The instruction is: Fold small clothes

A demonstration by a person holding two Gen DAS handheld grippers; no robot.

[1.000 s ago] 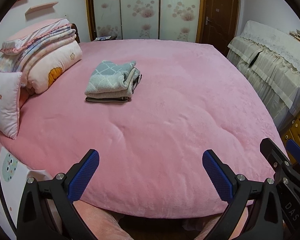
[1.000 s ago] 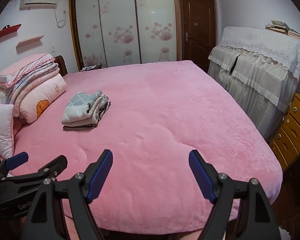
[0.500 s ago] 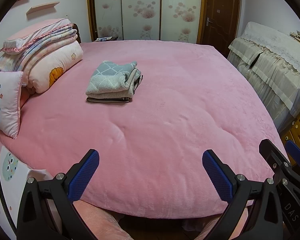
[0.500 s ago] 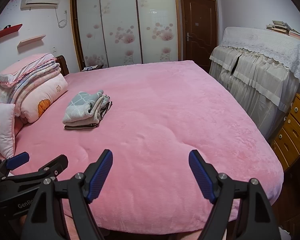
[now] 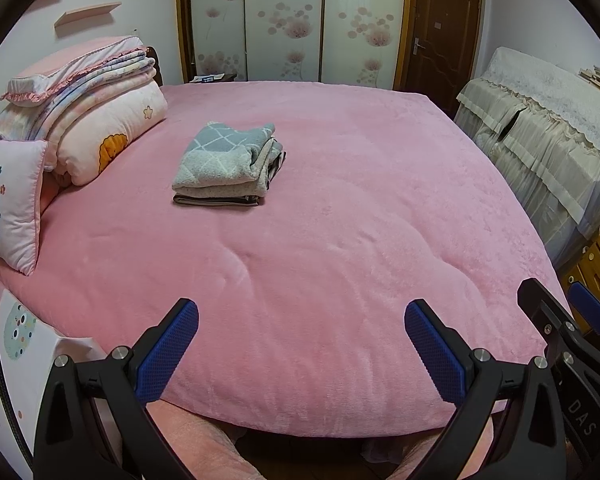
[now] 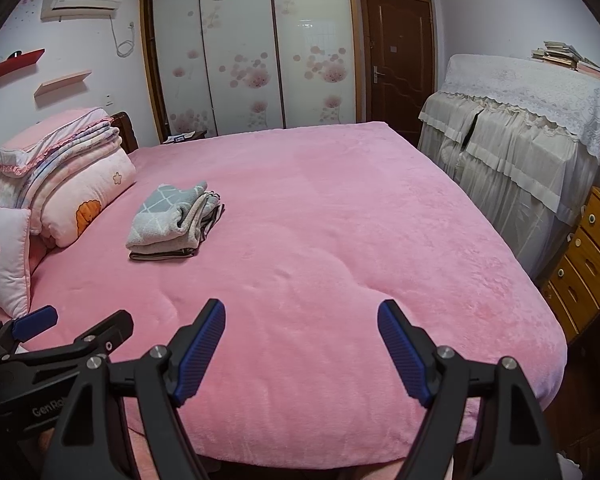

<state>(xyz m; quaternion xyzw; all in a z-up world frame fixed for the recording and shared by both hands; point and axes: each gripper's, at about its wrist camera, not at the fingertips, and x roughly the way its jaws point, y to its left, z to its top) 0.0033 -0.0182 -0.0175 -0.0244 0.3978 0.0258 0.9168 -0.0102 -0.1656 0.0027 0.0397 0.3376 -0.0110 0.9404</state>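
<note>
A small stack of folded clothes (image 5: 228, 164), grey with a white lattice on top, beige and dark pieces under it, lies on the pink bed (image 5: 340, 240) toward the left. It also shows in the right wrist view (image 6: 174, 220). My left gripper (image 5: 300, 332) is open and empty over the bed's near edge, far from the stack. My right gripper (image 6: 300, 332) is open and empty, also at the near edge. The right gripper's side shows at the left view's right edge (image 5: 568, 332).
Folded quilts and pillows (image 5: 92, 120) are piled at the bed's left. A cloth-covered cabinet (image 6: 520, 140) and a wooden drawer chest (image 6: 588, 264) stand to the right. A wardrobe (image 6: 252, 60) and a door (image 6: 396, 60) are behind.
Both views shift very slightly; the grippers stay open and empty at the bed's near edge. The stack has not moved.
</note>
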